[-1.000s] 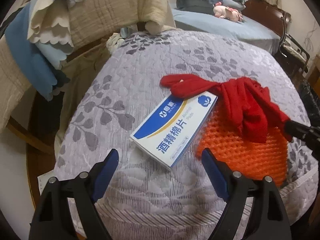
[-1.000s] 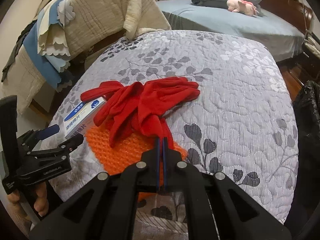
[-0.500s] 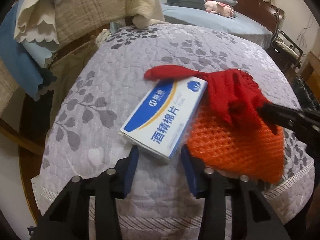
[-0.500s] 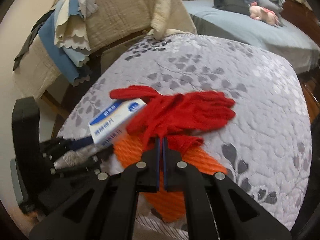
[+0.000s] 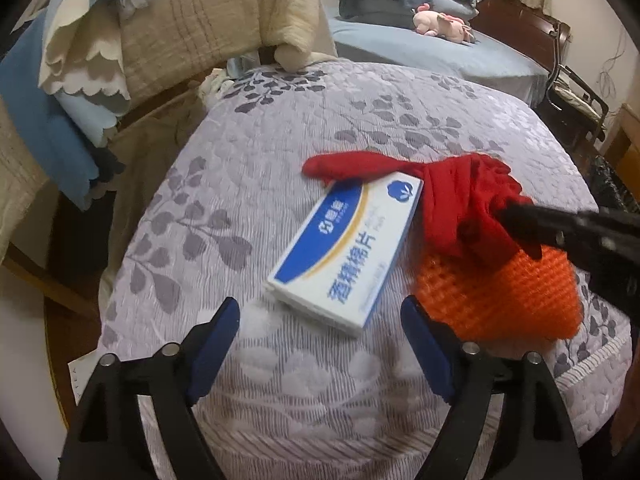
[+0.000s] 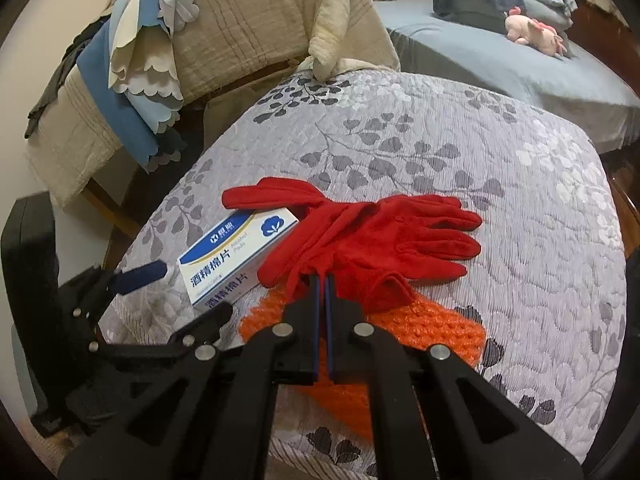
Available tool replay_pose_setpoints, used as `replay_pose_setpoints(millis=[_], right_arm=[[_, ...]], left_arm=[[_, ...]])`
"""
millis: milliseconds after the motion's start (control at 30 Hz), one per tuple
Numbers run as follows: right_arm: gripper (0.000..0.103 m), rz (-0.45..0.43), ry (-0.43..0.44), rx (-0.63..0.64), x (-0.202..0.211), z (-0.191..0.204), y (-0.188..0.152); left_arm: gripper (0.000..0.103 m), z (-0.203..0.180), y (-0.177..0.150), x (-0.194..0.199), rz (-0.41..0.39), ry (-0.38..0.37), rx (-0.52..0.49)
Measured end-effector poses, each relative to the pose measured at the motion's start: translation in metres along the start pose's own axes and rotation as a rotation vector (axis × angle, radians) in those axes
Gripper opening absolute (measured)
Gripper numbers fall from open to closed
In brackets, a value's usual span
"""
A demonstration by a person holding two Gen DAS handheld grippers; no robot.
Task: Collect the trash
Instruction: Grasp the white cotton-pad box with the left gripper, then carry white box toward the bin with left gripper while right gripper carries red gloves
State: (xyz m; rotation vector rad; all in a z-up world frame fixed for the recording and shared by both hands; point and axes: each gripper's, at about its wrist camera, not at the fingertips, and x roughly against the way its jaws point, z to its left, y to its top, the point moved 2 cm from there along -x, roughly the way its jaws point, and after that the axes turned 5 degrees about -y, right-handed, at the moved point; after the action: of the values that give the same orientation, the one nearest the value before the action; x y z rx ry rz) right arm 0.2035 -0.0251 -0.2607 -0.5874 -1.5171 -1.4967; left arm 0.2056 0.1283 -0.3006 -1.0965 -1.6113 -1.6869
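Note:
A white and blue box of alcohol pads [image 5: 348,248] [image 6: 236,256] lies on the grey quilted cover [image 5: 280,140]. Red gloves [image 5: 452,200] [image 6: 384,232] lie bunched to its right, one finger reaching behind the box. Partly under the gloves is an orange mesh piece [image 5: 492,296] [image 6: 420,332]. My left gripper [image 5: 320,312] [image 6: 176,296] is opening, its blue pads either side of the box's near corner without pressing on it. My right gripper [image 6: 322,278] [image 5: 506,214] is shut, its tips against the gloves' near edge; no fabric shows pinched between them.
A chair draped with beige and blue blankets [image 5: 200,20] stands behind the cover at left. Further back is a bed with a pink plush toy [image 5: 440,24]. A black bag [image 5: 612,188] hangs at the right edge. A sheet of paper [image 5: 80,372] lies on the floor.
My left gripper narrowed around the box's near end, then spread wide again. My right gripper slid left across the gloves, and they bunched up toward the box.

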Motion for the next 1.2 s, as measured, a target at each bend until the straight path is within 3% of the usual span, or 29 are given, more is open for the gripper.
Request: replay_pose_setpoints(millis=[100, 233, 733, 1200], right_arm=[[0.002, 0.004, 0.0, -0.003, -0.002, 0.001, -0.001], [0.002, 0.007, 0.001, -0.009, -0.002, -0.001, -0.002], [0.002, -0.041, 0.006, -0.031, 0.029, -0.012, -0.001], [0.002, -0.139, 0.003, -0.071, 0.084, -0.042, 0.014]], left_arm=[[0.08, -0.004, 0.003, -0.007, 0.009, -0.011, -0.022], [0.058, -0.01, 0.003, -0.011, 0.024, -0.037, -0.031], [0.057, -0.017, -0.004, 0.039, -0.036, 0.008, 0.061], [0.056, -0.042, 0.006, 0.089, -0.119, 0.042, 0.055]])
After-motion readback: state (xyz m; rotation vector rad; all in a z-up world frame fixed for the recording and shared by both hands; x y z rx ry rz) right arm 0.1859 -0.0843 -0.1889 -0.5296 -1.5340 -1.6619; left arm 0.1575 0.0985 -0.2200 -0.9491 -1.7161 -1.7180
